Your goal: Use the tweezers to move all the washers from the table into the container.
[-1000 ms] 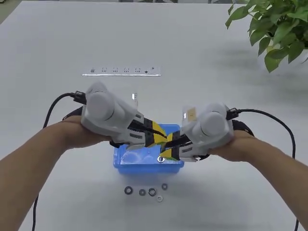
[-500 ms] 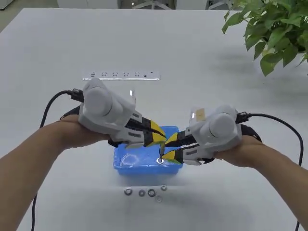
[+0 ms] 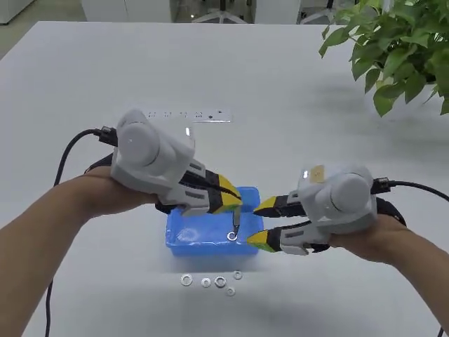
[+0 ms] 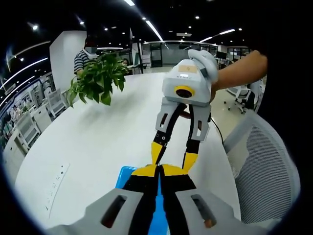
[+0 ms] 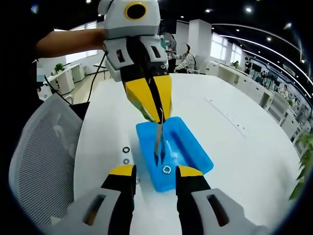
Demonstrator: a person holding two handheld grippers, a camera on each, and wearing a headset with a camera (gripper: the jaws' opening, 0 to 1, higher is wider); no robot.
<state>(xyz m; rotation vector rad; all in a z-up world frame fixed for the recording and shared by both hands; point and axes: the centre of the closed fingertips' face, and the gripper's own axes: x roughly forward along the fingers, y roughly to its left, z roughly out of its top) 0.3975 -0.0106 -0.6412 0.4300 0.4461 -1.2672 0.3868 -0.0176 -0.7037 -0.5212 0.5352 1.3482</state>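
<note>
**Left gripper** (image 3: 231,199): jaws pinching thin metal tweezers (image 5: 159,137), tips hanging in the blue plastic container (image 5: 190,149).
**Right gripper** (image 5: 155,172): jaws spread, holding nothing.
**Silver washer** (image 5: 167,169): lying inside by the near wall.
**Loose metal washers** (image 3: 210,281): lying on the white desk (image 3: 84,84).
**Risk:** rising tweezers flicking the silver washer out.

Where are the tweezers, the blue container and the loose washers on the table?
tweezers (image 5: 158,137): right gripper view, middle of the blades
blue container (image 5: 188,149): right gripper view, bare floor
washers (image 3: 220,281): head view, one ring
</note>
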